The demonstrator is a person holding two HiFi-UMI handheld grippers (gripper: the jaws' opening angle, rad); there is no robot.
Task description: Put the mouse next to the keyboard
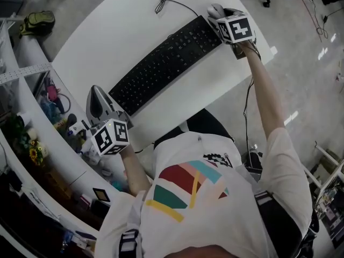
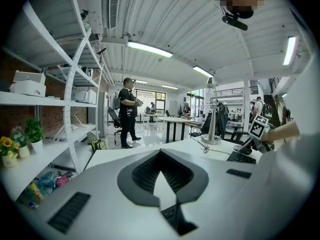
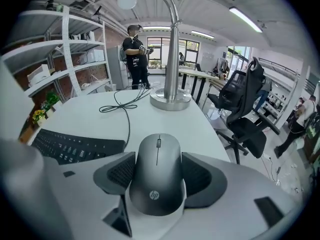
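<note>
White worktop [image 1: 134,20] in an open office, with shelving along its left edge. The left gripper [image 1: 99,102] is at the near-left edge, jaws together and empty. The keyboard [image 1: 166,63] lies diagonally mid-worktop. The right gripper [image 1: 221,16] is at the far-right edge, jaws wide and clamped on the mouse [image 3: 156,176], which sits just beside the keyboard's right end. Judgement: nearly done, set-down and release remain.

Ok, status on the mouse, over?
Right gripper shut on mouse. Left gripper shut, empty, at near end of keyboard. Mouse beside its far end. Cable and lamp base beyond, not blocking.
</note>
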